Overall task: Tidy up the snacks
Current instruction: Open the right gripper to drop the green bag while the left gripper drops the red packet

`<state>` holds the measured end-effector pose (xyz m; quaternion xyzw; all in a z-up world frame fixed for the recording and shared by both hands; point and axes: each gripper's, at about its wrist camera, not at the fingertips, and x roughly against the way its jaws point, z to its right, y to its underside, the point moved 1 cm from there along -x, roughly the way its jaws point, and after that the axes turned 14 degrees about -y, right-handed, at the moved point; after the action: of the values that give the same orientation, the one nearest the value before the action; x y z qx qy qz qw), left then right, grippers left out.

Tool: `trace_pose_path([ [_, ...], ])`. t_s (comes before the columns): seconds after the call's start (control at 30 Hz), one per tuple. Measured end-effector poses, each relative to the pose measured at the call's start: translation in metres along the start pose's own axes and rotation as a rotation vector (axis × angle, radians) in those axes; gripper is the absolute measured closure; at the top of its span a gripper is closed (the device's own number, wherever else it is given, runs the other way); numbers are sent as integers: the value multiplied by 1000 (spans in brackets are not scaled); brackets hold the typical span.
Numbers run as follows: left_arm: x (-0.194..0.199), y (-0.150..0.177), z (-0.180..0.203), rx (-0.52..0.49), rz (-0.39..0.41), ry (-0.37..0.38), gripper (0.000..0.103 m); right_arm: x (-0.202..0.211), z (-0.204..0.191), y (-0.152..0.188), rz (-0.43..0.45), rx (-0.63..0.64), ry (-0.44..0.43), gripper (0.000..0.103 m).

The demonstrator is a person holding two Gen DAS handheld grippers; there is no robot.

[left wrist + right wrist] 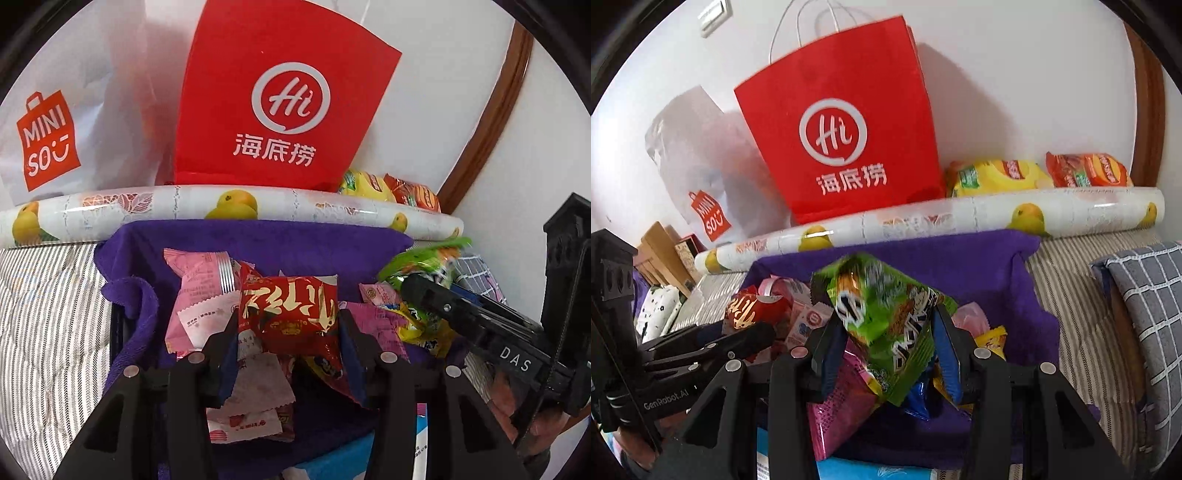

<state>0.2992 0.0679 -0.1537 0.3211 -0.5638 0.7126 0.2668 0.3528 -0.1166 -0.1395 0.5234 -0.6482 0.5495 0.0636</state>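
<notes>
My left gripper (290,325) is shut on a red and gold snack packet (291,314) and holds it above a purple cloth (258,240) strewn with pink, white and yellow packets (199,291). My right gripper (886,332) is shut on a green snack bag (886,314) over the same cloth (979,266). The right gripper also shows at the right of the left wrist view (424,291) with the green bag (421,262). The left gripper shows at the left of the right wrist view (753,328) with the red packet (753,306).
A red paper bag (280,99) and a white MINISO bag (48,140) stand against the wall behind a fruit-print roll (221,206). Yellow and orange snack bags (1034,173) lie at the back right. A grey checked cushion (1145,314) lies to the right on the striped sheet (48,314).
</notes>
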Motion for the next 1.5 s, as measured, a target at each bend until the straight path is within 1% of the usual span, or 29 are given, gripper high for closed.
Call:
trace_pose_path([
  [0.3,-2,3,4,-15,-6,12,56,-6,0,3,-31,4,15,58],
  [0.63,-7,7,9,-29,-16,11,55,-6,-2,3,-27,12,31,58],
  [0.8,-7,7,9,-26,-26,20,50,-9,-2,4,-50,15,34,58],
  [0.87,-7,6,8,-23,-32,32,45,-10,-1,5,-58,15,32,55],
  [0.9,-6,6,9,-25,-31,33,44,-10,-1,5,-58,15,31,53],
  [0.97,-4,6,10,-27,-21,24,40,-9,0,4,-50,11,25,44],
  [1.03,-1,6,11,-30,-8,23,35,-6,1,3,-32,1,25,39],
  [1.1,2,5,10,-22,5,31,33,-3,2,3,-15,-3,21,36],
  [1.17,5,4,9,-13,19,35,28,1,2,2,2,-8,21,31],
  [1.27,7,3,9,-16,28,30,26,5,2,0,22,-9,22,28],
  [1.43,8,2,7,-5,27,31,26,9,2,-3,31,-16,45,27],
  [1.5,11,2,6,-4,39,27,26,13,2,-5,36,-21,40,27],
])
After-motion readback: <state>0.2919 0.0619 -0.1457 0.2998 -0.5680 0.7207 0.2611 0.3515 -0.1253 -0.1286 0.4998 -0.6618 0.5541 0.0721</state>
